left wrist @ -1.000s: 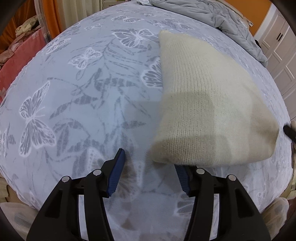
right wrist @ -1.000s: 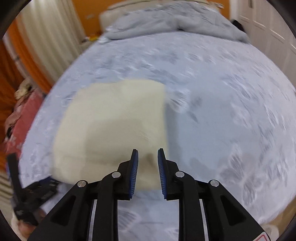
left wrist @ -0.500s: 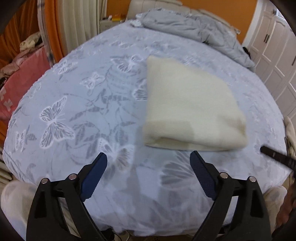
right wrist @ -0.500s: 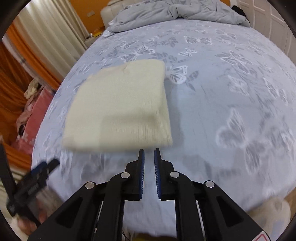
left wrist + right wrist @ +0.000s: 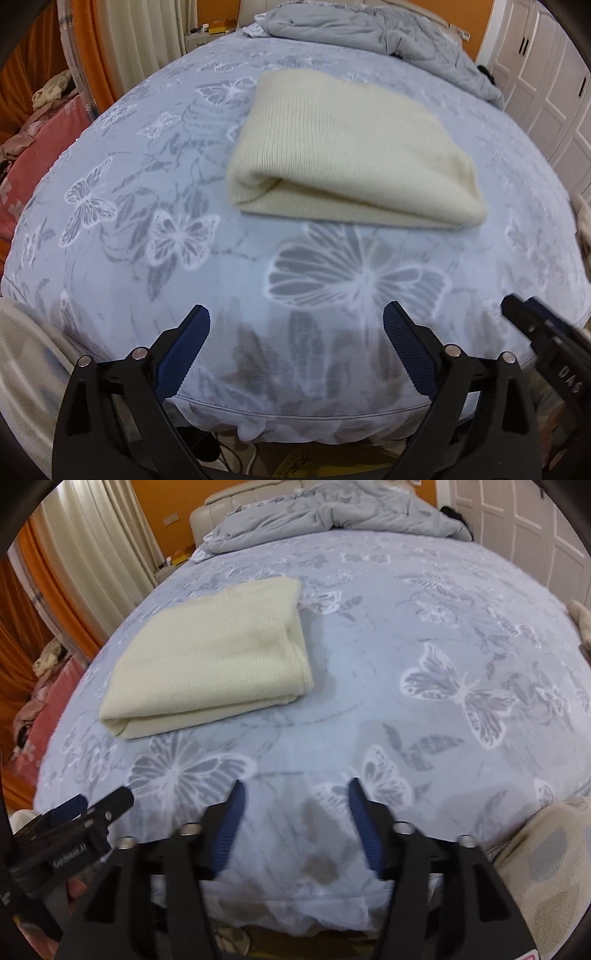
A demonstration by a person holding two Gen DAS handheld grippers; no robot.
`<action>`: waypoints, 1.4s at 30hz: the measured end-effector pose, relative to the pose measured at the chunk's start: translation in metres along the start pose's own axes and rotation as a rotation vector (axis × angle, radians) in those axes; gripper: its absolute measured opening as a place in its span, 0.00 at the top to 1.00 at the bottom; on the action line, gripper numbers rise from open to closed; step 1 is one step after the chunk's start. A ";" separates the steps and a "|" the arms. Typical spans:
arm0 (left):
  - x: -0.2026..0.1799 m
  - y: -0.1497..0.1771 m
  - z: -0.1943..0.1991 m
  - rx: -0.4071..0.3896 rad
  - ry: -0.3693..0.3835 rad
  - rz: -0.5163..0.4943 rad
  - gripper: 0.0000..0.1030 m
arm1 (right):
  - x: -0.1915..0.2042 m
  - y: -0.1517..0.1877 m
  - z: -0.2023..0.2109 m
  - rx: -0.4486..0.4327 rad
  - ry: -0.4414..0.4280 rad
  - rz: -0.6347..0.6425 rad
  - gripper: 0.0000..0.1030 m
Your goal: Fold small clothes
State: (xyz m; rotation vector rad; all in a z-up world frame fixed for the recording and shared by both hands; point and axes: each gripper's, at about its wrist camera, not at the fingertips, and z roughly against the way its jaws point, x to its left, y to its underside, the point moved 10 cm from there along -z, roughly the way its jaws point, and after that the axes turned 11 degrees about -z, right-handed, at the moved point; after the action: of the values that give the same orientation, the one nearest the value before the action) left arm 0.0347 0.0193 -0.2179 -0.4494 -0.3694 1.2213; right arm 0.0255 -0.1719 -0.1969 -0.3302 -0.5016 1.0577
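Observation:
A cream knitted garment [image 5: 351,155] lies folded into a flat rectangle on the bed; it also shows in the right wrist view [image 5: 214,657]. My left gripper [image 5: 295,332] is open and empty, back over the bed's front edge, well short of the garment. My right gripper [image 5: 295,801] is open and empty, also at the front edge, to the right of the garment. The right gripper's tip shows at the right of the left wrist view [image 5: 532,325], and the left gripper at the lower left of the right wrist view [image 5: 85,812].
The bed has a pale blue butterfly-print cover [image 5: 147,184]. A crumpled grey duvet [image 5: 369,33] lies at the far end. White wardrobe doors [image 5: 546,74] stand to the right; curtains and pink bedding [image 5: 40,140] to the left.
Both grippers have pulled back from the garment to the bed's front edge. The left has opened wider. The right, nearly shut before, has opened. The garment stays folded on the bed.

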 end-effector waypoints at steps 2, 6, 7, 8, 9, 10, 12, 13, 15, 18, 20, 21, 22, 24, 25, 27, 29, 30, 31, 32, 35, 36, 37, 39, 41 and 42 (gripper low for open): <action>0.000 0.000 -0.003 -0.003 -0.012 -0.013 0.10 | 0.002 0.006 -0.007 0.028 0.002 0.005 0.40; 0.001 0.002 -0.006 -0.006 -0.026 -0.022 0.10 | 0.003 0.011 -0.013 0.039 0.020 0.018 0.40; 0.000 0.001 -0.006 -0.011 -0.032 -0.029 0.10 | 0.003 0.011 -0.013 0.038 0.020 0.019 0.39; 0.000 0.001 -0.006 -0.015 -0.036 -0.034 0.10 | 0.003 0.012 -0.014 0.035 0.025 0.021 0.38; -0.002 0.001 -0.005 -0.020 -0.042 -0.045 0.10 | 0.003 0.012 -0.014 0.032 0.030 0.023 0.37; -0.003 0.000 -0.004 -0.024 -0.043 -0.057 0.10 | 0.003 0.012 -0.013 0.025 0.034 0.027 0.37; -0.006 0.000 -0.002 -0.032 -0.046 -0.070 0.10 | 0.004 0.012 -0.013 0.016 0.038 0.030 0.34; -0.007 0.000 -0.002 -0.035 -0.046 -0.075 0.10 | 0.005 0.013 -0.013 0.014 0.040 0.031 0.34; -0.008 0.000 0.000 -0.045 -0.053 -0.083 0.10 | 0.005 0.013 -0.012 0.013 0.040 0.030 0.34; -0.008 -0.001 0.001 -0.048 -0.064 -0.087 0.10 | 0.006 0.013 -0.013 0.013 0.044 0.037 0.34; -0.008 -0.001 0.001 -0.047 -0.061 -0.076 0.10 | 0.009 0.015 -0.012 0.009 0.043 0.045 0.34; -0.006 -0.001 0.001 -0.047 -0.060 -0.071 0.10 | 0.010 0.015 -0.012 0.007 0.042 0.050 0.34; -0.006 -0.001 0.001 -0.049 -0.062 -0.066 0.10 | 0.012 0.016 -0.012 0.004 0.042 0.058 0.34; -0.005 -0.001 0.001 -0.051 -0.062 -0.055 0.10 | 0.015 0.018 -0.011 0.000 0.043 0.069 0.34; -0.004 -0.001 0.001 -0.050 -0.062 -0.053 0.10 | 0.016 0.018 -0.011 -0.004 0.043 0.075 0.34; -0.005 0.000 0.001 -0.048 -0.064 -0.056 0.10 | 0.018 0.019 -0.010 -0.007 0.041 0.081 0.34; -0.006 0.000 0.001 -0.049 -0.068 -0.064 0.10 | 0.019 0.020 -0.011 -0.006 0.040 0.080 0.34; -0.006 -0.001 0.001 -0.053 -0.071 -0.071 0.10 | 0.019 0.020 -0.011 -0.005 0.038 0.078 0.34; -0.006 -0.001 0.002 -0.057 -0.076 -0.074 0.10 | 0.018 0.020 -0.011 -0.005 0.037 0.071 0.34; -0.006 -0.001 0.002 -0.061 -0.080 -0.077 0.10 | 0.018 0.020 -0.011 -0.004 0.035 0.065 0.34; -0.006 -0.002 0.003 -0.063 -0.084 -0.078 0.10 | 0.018 0.020 -0.011 -0.004 0.032 0.050 0.34; -0.007 -0.001 0.003 -0.062 -0.083 -0.077 0.10 | 0.018 0.020 -0.011 -0.005 0.032 0.049 0.34; -0.007 -0.002 0.003 -0.064 -0.085 -0.077 0.10 | 0.018 0.020 -0.011 -0.007 0.033 0.050 0.34; -0.006 -0.002 0.004 -0.070 -0.089 -0.079 0.10 | 0.019 0.021 -0.011 -0.009 0.033 0.050 0.34; -0.006 -0.003 0.005 -0.076 -0.099 -0.084 0.10 | 0.020 0.022 -0.012 -0.012 0.032 0.049 0.34; -0.007 -0.003 0.005 -0.079 -0.104 -0.090 0.10 | 0.019 0.021 -0.012 -0.012 0.033 0.051 0.34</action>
State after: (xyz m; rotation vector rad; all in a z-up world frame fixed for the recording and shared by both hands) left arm 0.0329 0.0127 -0.2123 -0.4337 -0.5230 1.1478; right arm 0.0235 -0.1451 -0.2128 -0.3724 -0.4718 1.0969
